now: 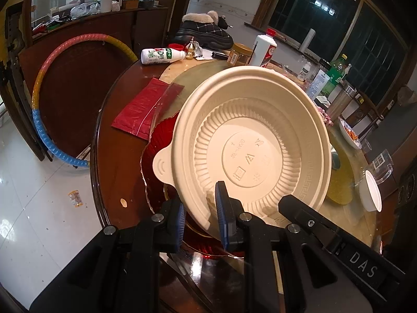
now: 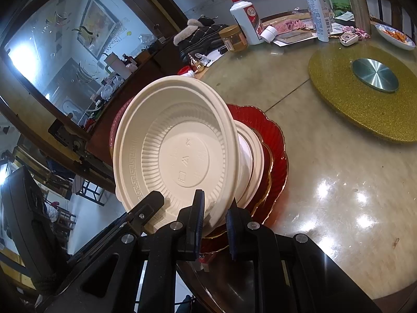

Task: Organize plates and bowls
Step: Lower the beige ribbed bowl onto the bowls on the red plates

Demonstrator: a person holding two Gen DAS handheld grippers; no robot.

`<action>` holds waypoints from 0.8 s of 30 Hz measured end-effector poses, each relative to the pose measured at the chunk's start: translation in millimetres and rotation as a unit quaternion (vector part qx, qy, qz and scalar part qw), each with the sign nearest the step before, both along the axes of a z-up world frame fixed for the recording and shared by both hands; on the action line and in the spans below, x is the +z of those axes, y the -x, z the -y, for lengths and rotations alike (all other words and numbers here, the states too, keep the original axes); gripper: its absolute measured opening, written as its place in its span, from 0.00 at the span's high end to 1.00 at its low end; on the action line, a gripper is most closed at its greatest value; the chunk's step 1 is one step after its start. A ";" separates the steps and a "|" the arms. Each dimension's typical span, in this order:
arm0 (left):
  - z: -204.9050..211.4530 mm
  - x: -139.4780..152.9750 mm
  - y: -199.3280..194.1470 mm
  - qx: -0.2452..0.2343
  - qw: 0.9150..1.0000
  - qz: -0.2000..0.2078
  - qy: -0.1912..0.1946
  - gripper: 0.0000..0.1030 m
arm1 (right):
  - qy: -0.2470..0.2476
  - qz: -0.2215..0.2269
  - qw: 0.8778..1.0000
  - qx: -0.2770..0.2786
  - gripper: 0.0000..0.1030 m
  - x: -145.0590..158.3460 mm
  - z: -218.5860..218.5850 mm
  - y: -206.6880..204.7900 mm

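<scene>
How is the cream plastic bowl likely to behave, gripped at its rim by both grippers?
The cream plastic bowl looks thin and moulded, so probably light and flexes at the rim. Left gripper and right gripper pinch only its edge; smooth plastic may slip or pivot.

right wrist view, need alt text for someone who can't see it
Both grippers pinch the near rim of a cream plastic bowl, tilted up: the right gripper at centre, the left gripper beside it. Behind the bowl sits a white bowl on stacked red plates, on a glass-topped table with a gold turntable.
</scene>
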State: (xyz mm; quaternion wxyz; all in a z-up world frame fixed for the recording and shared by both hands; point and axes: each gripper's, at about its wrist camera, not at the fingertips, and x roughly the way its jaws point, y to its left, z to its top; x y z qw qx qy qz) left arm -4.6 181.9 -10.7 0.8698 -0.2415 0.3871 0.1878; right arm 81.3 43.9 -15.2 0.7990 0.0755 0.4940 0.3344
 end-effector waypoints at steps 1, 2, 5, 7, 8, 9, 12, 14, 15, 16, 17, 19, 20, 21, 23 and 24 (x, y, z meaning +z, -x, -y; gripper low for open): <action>0.1 -0.1 0.1 0.000 1.000 0.000 -0.001 0.81 | 0.001 0.000 1.000 0.000 0.85 0.0 -0.8 0.3; -0.1 -0.2 0.3 0.001 1.000 -0.001 -0.001 0.81 | 0.001 0.001 1.000 0.000 0.85 -0.1 -1.3 0.6; -0.5 0.0 1.0 0.001 1.000 -0.001 -0.002 0.81 | 0.002 0.000 1.000 0.001 0.85 -1.0 -2.7 0.7; -1.0 -0.3 1.3 0.002 1.000 -0.001 -0.003 0.81 | 0.003 0.000 1.000 0.001 0.85 -1.4 -3.2 0.9; -1.3 -0.4 1.1 0.003 1.000 -0.002 -0.003 0.81 | 0.003 0.000 1.000 0.002 0.85 -1.5 -3.3 0.8; -1.4 -0.5 1.1 0.002 1.000 -0.002 -0.004 0.81 | 0.003 0.000 1.000 0.002 0.85 -1.6 -3.5 0.7; -1.8 -0.6 1.4 0.003 1.000 -0.002 -0.004 0.81 | 0.004 0.000 1.000 0.002 0.85 -1.6 -4.0 1.1; -2.2 -0.7 1.6 0.003 1.000 -0.003 -0.005 0.81 | 0.004 -0.001 1.000 0.002 0.85 -1.7 -4.0 0.8; -2.5 -0.7 1.8 0.003 1.000 -0.002 -0.005 0.81 | 0.004 -0.001 1.000 0.002 0.85 -1.7 -4.0 0.9; -2.4 -0.7 1.8 0.003 1.000 -0.002 -0.005 0.81 | 0.003 -0.001 1.000 0.002 0.85 -1.6 -4.0 1.0; -2.4 -0.6 1.9 0.003 1.000 -0.002 -0.006 0.81 | 0.004 0.000 1.000 0.002 0.85 -1.6 -4.2 1.0; -2.7 -0.3 2.3 0.003 1.000 -0.002 -0.006 0.81 | 0.004 0.000 1.000 0.002 0.85 -1.6 -4.1 0.9; -2.3 -0.2 1.9 0.002 1.000 -0.002 -0.006 0.81 | 0.004 0.000 1.000 0.002 0.85 -2.0 -4.0 0.9; -2.5 -0.2 2.0 0.003 1.000 -0.003 -0.006 0.81 | 0.004 0.000 1.000 0.000 0.85 -1.9 -4.0 0.9; -1.9 0.1 1.9 0.002 1.000 -0.003 -0.007 0.81 | 0.004 0.000 1.000 0.000 0.85 -1.7 -3.8 0.7; -2.1 0.0 1.7 0.002 1.000 -0.003 -0.008 0.81 | 0.004 0.000 1.000 0.000 0.85 -1.7 -3.8 0.8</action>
